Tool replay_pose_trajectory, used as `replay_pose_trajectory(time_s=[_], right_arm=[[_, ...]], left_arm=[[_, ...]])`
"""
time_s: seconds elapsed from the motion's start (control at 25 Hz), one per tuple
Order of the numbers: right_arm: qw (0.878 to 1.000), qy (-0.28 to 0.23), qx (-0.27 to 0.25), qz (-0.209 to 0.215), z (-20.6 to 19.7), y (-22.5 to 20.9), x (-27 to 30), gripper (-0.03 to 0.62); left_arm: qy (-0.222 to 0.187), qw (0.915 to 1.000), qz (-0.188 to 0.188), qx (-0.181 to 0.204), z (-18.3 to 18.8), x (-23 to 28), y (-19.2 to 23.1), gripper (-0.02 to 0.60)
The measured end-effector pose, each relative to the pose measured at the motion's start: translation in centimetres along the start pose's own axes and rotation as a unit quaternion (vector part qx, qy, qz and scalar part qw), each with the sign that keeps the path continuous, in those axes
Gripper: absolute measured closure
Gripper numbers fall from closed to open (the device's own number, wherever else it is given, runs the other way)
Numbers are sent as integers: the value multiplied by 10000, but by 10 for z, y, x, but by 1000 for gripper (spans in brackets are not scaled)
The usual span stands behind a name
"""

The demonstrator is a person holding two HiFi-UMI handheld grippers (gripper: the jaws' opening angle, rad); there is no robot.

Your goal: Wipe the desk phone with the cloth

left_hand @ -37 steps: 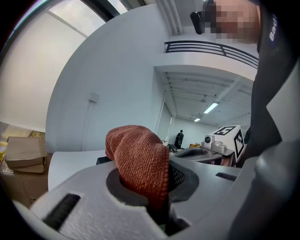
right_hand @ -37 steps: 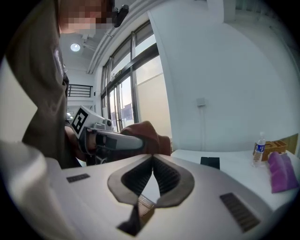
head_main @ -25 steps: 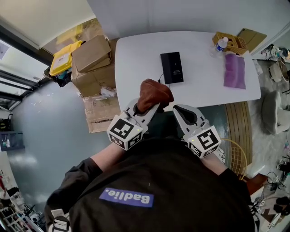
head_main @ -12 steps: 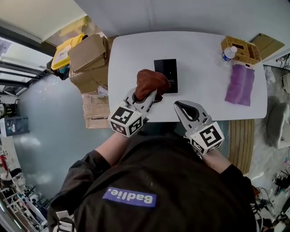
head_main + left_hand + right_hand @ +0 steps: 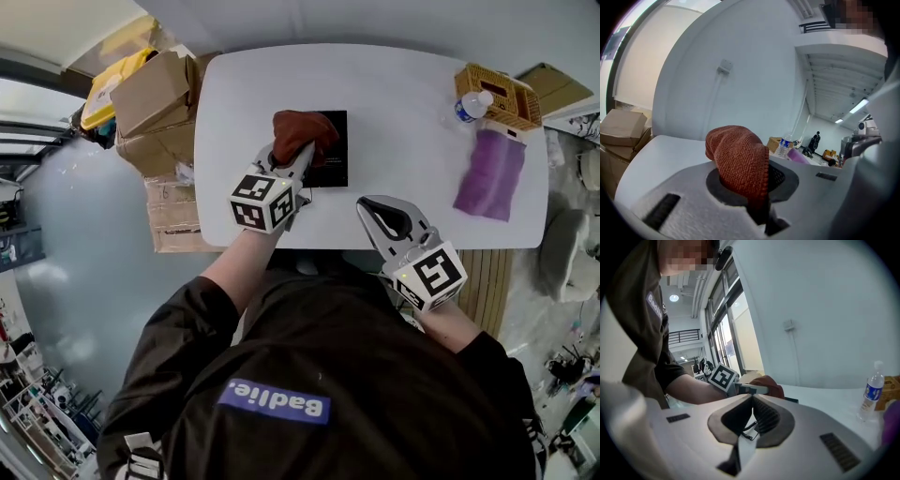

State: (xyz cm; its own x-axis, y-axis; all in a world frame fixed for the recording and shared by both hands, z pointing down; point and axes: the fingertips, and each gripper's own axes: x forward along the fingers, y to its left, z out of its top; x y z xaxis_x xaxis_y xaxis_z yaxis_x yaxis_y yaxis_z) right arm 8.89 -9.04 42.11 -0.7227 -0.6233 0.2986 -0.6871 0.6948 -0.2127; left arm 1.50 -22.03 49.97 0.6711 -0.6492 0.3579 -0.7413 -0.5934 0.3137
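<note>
A black desk phone lies flat on the white table, a little left of centre. My left gripper is shut on a rust-brown cloth, which rests bunched on the phone's left part. In the left gripper view the cloth fills the space between the jaws and hides what lies under it. My right gripper hangs over the table's front edge, right of the phone, shut with nothing in it. In the right gripper view its closed tips point toward the cloth.
A purple cloth lies at the table's right end, beside a woven basket and a water bottle. Cardboard boxes are stacked on the floor left of the table. A thin cord trails from the phone's near edge.
My left gripper has carried the brown cloth forward from the table's front edge onto the phone. The right gripper stays near the front edge.
</note>
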Motion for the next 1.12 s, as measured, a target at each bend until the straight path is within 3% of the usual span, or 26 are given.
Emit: replay_pose_trajectory(time_s=[0.44, 1.12], right_arm=[[9993, 288, 236, -46, -29, -5, -7, 563], [9992, 313, 221, 80, -28, -11, -3, 563]], left_arm=[[557, 9972, 382, -316, -40, 53, 43, 522], [1050, 9920, 404, -575, -113, 22, 25, 522]])
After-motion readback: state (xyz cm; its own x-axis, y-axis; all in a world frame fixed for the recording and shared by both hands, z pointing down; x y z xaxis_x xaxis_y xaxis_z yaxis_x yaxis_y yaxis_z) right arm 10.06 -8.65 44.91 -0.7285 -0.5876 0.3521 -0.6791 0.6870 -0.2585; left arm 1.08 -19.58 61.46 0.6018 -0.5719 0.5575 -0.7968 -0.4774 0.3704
